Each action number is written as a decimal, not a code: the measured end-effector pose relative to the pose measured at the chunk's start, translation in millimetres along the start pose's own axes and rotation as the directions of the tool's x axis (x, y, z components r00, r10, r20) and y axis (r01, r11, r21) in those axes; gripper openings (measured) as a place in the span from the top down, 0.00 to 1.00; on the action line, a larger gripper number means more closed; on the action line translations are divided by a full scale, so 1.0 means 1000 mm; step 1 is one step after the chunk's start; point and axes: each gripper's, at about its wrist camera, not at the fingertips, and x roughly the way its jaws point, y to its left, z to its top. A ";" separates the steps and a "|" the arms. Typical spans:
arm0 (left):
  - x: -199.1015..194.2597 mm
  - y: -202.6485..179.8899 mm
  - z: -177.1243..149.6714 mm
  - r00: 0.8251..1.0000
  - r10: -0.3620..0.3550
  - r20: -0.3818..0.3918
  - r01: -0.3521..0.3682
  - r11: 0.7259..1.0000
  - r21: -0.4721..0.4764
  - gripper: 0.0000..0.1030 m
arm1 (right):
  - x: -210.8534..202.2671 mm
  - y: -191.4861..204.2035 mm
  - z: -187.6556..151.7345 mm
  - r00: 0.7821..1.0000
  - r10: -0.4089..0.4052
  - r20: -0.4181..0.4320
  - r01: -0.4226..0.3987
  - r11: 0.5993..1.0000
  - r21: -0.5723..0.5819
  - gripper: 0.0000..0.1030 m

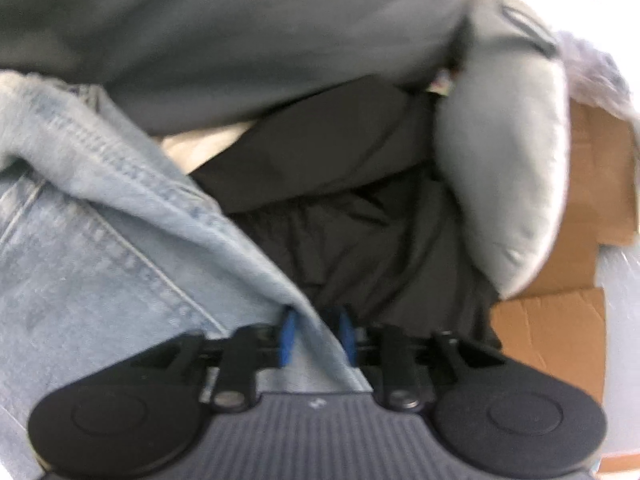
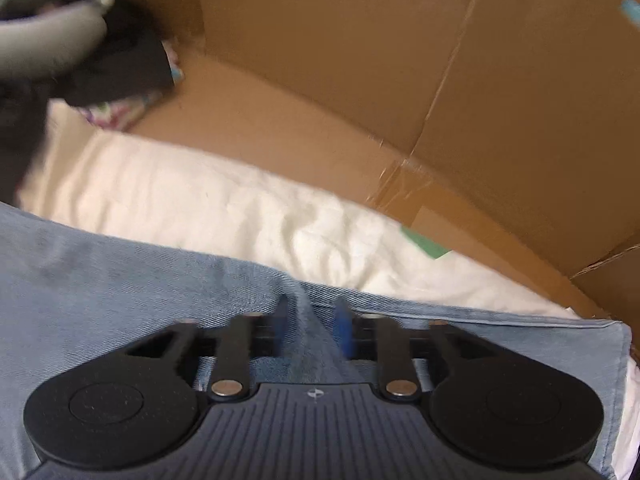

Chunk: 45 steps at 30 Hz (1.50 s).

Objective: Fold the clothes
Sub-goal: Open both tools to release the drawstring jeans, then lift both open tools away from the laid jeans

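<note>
- The left gripper (image 1: pixel 316 334) has a fold of the jeans (image 1: pixel 100 240) between its two blue pads (image 1: pixel 287 336). The jaws are pinched on that fold.
- In the left view, the jeans spread out to the left side and run down under the gripper. A stitched seam shows on them.
- Right past the left jaws lies a black cloth (image 1: pixel 360 208). It is all wrinkled.
- A grey cloth (image 1: pixel 240 40) fills the top of the left view. A puffy grey sleeve (image 1: pixel 508 160) hangs on the right side, next to the black cloth.
- A bit of white cloth (image 1: pixel 200 148) peeks out between the jeans and the grey cloth.
- A brown box (image 1: pixel 560 340) shows at the right edge of the left view.
- The right gripper (image 2: pixel 314 328) also has the jeans (image 2: pixel 120 280) between its blue pads (image 2: pixel 343 328). The jaws are squeezed on a bump of the blue cloth.
- In the right view, the jeans cover the bottom, and their hem (image 2: pixel 520 320) runs off to the right of the jaws.
- Just past the jeans lies a white cloth (image 2: pixel 220 204), inside the box (image 2: pixel 360 60).
- In the top left corner of the right view are grey and black clothes (image 2: pixel 100 60). A bit of cloth with colored spots (image 2: pixel 120 112) sits under them.
- Both views are blurry.
</note>
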 end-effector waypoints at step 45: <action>0.017 -0.070 -0.106 0.950 0.258 0.176 -0.308 0.680 0.665 0.80 | -0.183 -0.104 -0.247 0.999 0.042 -0.003 -0.042 0.998 0.037 0.51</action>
